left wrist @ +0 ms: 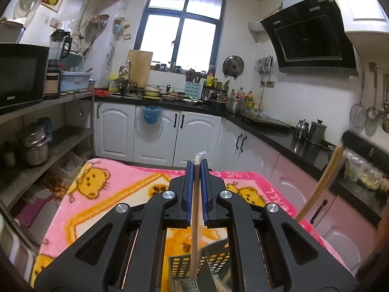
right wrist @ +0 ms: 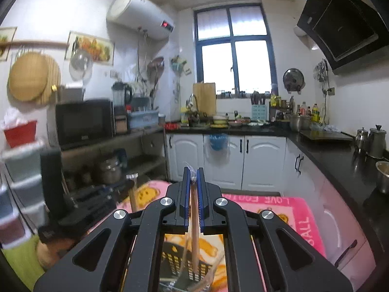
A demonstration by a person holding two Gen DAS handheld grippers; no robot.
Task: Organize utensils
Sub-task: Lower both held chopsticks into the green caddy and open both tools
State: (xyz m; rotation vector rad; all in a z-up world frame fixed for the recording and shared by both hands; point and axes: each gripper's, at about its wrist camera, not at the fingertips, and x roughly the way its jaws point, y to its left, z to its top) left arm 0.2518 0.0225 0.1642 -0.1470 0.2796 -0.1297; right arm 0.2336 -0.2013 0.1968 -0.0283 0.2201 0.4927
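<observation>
Here the biggest thing in front of me is the pink blanket (left wrist: 126,194) with yellow cartoon bears, spread over a low surface in the middle of the kitchen. Behind it runs the black counter (left wrist: 267,131) over white cupboards, with a window above the sink.

On the blanket stands a black slotted holder (left wrist: 218,262), seen low between the arms of both tools; in the left view some sticks already stand inside it. In the right view a clear glass container (right wrist: 184,277) sits just in front of the holder.

The left gripper (left wrist: 197,170) is clamped tight on a pair of wrapped chopsticks (left wrist: 195,219), its blue pads pressing both sides. The sticks hang down toward the holder, the crinkled plastic tip poking out above the fingers.

The right gripper (right wrist: 193,177) is likewise pinched shut on a second pair of chopsticks (right wrist: 194,238) in clear wrap, their lower end reaching down to the holder's slotted wall, behind the glass rim. Whether either pair touches the holder I cannot tell.
</observation>
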